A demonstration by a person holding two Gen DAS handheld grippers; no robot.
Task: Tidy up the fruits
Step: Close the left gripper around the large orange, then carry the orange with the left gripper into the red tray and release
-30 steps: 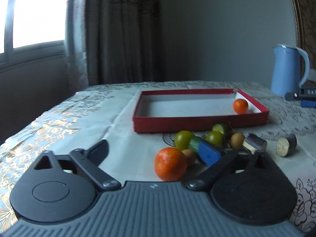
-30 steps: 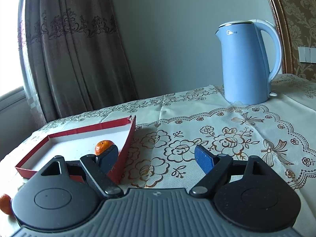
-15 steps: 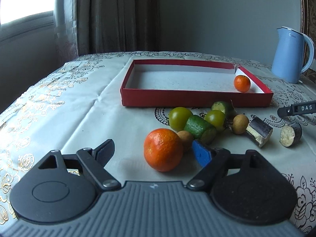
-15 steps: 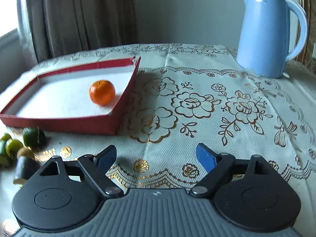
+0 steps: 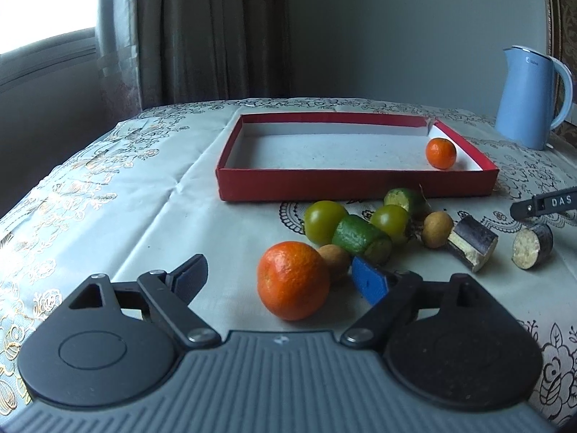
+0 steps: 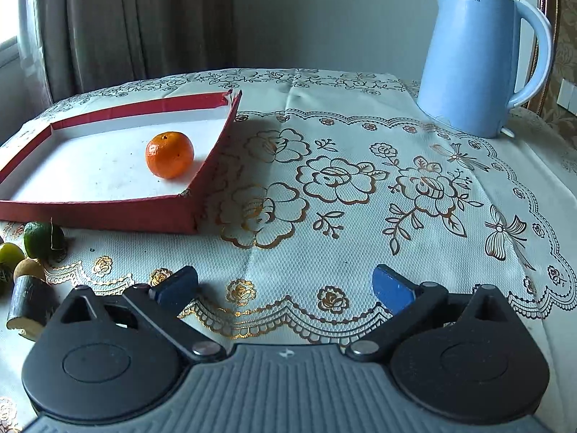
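Note:
A large orange (image 5: pixel 293 280) lies on the tablecloth between the fingers of my left gripper (image 5: pixel 279 274), which is open; the pads do not press on it. Behind it sits a cluster: green round fruits (image 5: pixel 324 221), a green cut piece (image 5: pixel 360 234), brown longans (image 5: pixel 437 229) and two dark cut pieces (image 5: pixel 472 241). A red tray (image 5: pixel 353 184) holds one small orange (image 5: pixel 440 153), also seen from the right wrist as the small orange (image 6: pixel 169 154). My right gripper (image 6: pixel 285 285) hovers over bare cloth right of the tray (image 6: pixel 108 213), its jaws opening with nothing between them.
A light blue kettle (image 6: pixel 476 57) stands at the back right of the table, also visible as the kettle (image 5: pixel 530 97). A black bar marked DAS (image 5: pixel 548 202) reaches in from the right edge. Curtains and a window lie behind the table.
Both views have tipped down toward the table. The large orange now sits closer in, between the left fingers. The right jaws have spread wider.

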